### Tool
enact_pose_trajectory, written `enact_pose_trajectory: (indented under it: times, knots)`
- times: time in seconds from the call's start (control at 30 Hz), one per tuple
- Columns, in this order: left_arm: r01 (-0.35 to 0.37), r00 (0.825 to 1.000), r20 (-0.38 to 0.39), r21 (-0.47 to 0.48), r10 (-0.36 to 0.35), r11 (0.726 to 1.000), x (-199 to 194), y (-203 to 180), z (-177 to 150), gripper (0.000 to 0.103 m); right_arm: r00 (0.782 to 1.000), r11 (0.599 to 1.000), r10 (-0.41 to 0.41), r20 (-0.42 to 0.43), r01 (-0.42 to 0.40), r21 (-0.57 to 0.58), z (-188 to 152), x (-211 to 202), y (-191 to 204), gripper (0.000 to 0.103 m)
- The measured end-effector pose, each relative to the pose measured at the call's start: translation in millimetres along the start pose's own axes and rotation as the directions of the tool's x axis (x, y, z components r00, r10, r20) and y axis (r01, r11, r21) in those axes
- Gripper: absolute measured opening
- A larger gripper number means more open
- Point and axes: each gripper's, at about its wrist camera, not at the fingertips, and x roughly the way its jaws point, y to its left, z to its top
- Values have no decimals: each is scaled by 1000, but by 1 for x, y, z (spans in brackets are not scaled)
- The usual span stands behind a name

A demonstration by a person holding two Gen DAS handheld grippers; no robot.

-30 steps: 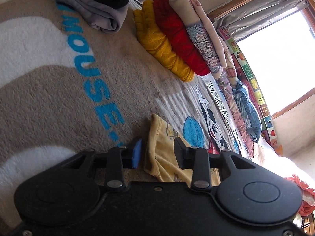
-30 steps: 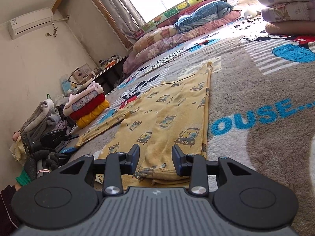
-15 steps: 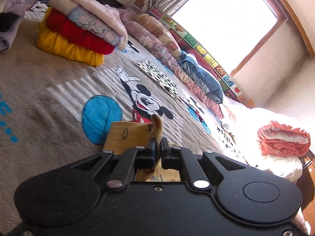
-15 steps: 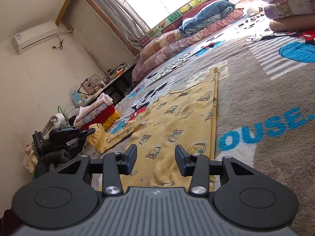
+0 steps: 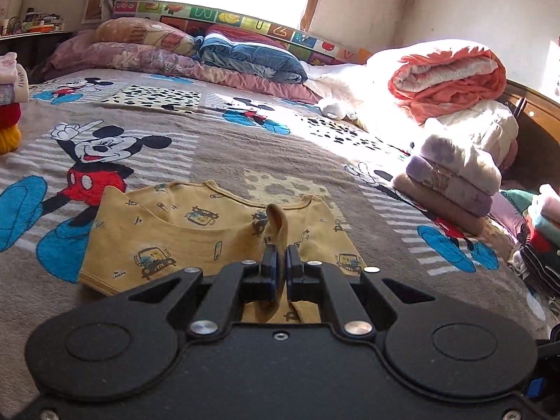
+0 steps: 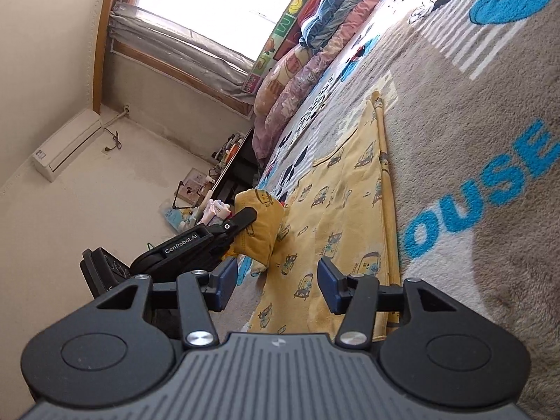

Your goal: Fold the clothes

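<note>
The yellow shirt (image 5: 196,234), printed with small cartoon cars, lies on the grey cartoon blanket (image 5: 217,147) that covers the bed. The left claw (image 5: 279,262) is clamped on a fold of the shirt's cloth: a loop of yellow fabric stands up above its blue pads, which are pressed together with the cloth between them. Seen from the right wrist, that left claw (image 6: 245,218) holds the bunched cloth lifted off the blanket at the shirt's left side, while the rest of the shirt (image 6: 336,217) stays spread flat, its right edge running along just left of the big blue letters (image 6: 490,189) in the blanket. The right claw (image 6: 276,285) stands apart over the near end of the shirt, its jaws having just been widening, with yellow cloth showing in the gap but neither pad pressing on it. At the far side of the bed a row of pillows (image 5: 196,52) lies under the window. To the right sit a rolled orange quilt (image 5: 451,80) and a stack of folded clothes (image 5: 455,178).
</note>
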Motion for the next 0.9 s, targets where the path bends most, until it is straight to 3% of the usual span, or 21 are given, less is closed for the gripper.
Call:
enact_pose_trajectory:
  times: [0.33,0.43,0.57,0.8,0.9]
  knots:
    - [28,993,-119,43,-22,999,21,-8,-18,3,999,996,-32,-4,33,84,4,12,-2,61]
    - [49,988,-146,39,-42,998,22,-6,-21,15,998,993,-66,-5,67,98,8,17,-2,62]
    - [86,987,-140,15,-83,996,10,0,-21,27,994,989,-105,-7,105,107,15,30,1,63]
    - [102,990,-91,-73,-108,992,-21,30,-18,30,985,985,-169,-41,170,30,24,60,18,63]
    - [99,992,-59,-138,-108,985,-36,51,-17,36,975,976,-217,-57,218,10,27,74,21,62]
